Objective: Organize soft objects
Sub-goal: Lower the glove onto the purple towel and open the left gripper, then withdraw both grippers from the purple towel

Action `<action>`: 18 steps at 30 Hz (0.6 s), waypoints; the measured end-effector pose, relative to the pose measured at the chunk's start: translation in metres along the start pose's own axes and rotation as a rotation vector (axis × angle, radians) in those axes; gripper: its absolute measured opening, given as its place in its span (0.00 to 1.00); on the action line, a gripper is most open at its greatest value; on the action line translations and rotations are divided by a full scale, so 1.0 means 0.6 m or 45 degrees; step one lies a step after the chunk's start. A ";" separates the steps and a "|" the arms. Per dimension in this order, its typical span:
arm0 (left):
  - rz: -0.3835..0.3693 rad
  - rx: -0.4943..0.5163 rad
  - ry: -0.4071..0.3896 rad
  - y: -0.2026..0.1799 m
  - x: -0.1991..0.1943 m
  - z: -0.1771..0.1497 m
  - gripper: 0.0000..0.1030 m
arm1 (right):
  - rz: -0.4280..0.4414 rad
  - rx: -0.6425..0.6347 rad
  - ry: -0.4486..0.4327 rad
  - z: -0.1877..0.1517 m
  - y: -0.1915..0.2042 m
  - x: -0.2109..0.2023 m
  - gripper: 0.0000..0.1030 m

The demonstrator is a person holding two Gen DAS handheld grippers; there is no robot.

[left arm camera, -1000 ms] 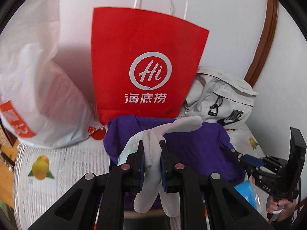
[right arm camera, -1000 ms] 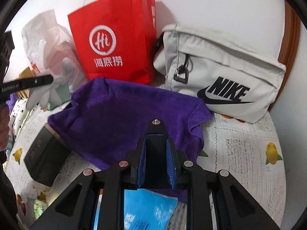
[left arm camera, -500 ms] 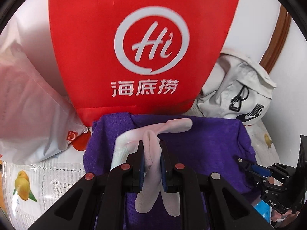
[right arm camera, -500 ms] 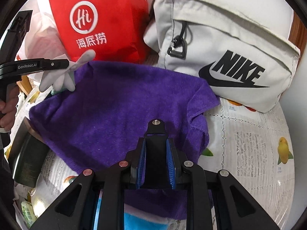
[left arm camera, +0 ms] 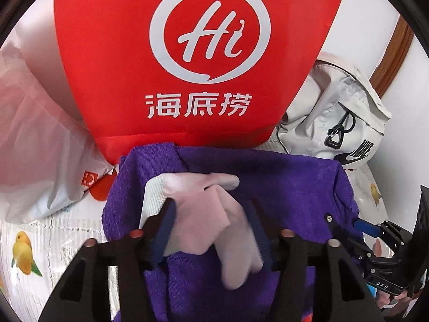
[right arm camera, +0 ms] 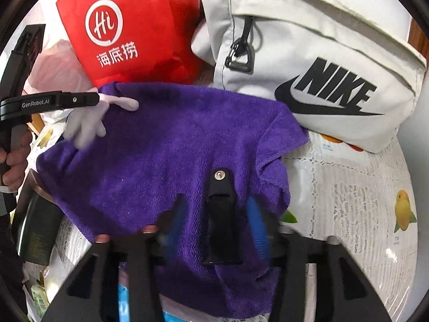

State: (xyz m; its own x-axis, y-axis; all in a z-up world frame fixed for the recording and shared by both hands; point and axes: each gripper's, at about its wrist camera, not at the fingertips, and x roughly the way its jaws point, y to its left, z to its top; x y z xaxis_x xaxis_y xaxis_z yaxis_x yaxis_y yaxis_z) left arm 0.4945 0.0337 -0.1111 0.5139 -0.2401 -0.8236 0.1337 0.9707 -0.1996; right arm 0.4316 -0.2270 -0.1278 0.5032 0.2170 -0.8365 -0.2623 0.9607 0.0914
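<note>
Bright, even daylight; strong fisheye bending at edges; both tools' blue pads motion-blurred.

A white wall (left arm camera: 356, 21) with brown wooden trim (left arm camera: 394, 53) backs a fruit-print tablecloth (right arm camera: 362, 214).

I'm seeing both tools' jaws spreading apart now; left tool (left arm camera: 211, 230) is releasing the white glove (left arm camera: 203, 214) over the purple towel (right arm camera: 166, 161).

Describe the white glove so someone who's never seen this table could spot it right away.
Find the red paper bag standing at the back. In front of it lies a purple towel; the white glove sits on its left part, between the left gripper jaws. It is the only pale, fingered item on the purple.
</note>
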 end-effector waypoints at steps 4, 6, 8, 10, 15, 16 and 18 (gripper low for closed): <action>0.057 0.007 -0.005 -0.003 -0.020 -0.004 0.59 | 0.004 0.023 -0.024 -0.005 -0.001 -0.025 0.52; 0.084 0.011 -0.009 -0.007 -0.036 -0.010 0.60 | -0.003 0.024 -0.034 -0.011 0.000 -0.041 0.52; 0.112 0.018 -0.022 -0.011 -0.052 -0.015 0.60 | -0.010 0.028 -0.039 -0.018 0.002 -0.060 0.52; 0.139 0.025 -0.042 -0.016 -0.070 -0.021 0.60 | -0.005 0.038 -0.046 -0.030 0.003 -0.081 0.52; 0.104 0.077 -0.147 -0.033 -0.152 -0.058 0.60 | 0.022 0.069 -0.062 -0.056 0.009 -0.132 0.52; 0.101 0.084 -0.163 -0.035 -0.164 -0.065 0.60 | 0.027 0.078 -0.068 -0.059 0.012 -0.139 0.52; 0.108 0.090 -0.181 -0.042 -0.193 -0.086 0.61 | 0.044 0.096 -0.074 -0.075 0.017 -0.160 0.52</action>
State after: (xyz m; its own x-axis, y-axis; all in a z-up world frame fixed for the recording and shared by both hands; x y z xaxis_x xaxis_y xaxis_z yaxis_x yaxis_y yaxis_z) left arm 0.3881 0.0374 -0.0383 0.6400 -0.1606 -0.7514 0.1415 0.9858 -0.0902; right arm 0.3434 -0.2460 -0.0707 0.5422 0.2581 -0.7996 -0.2188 0.9622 0.1622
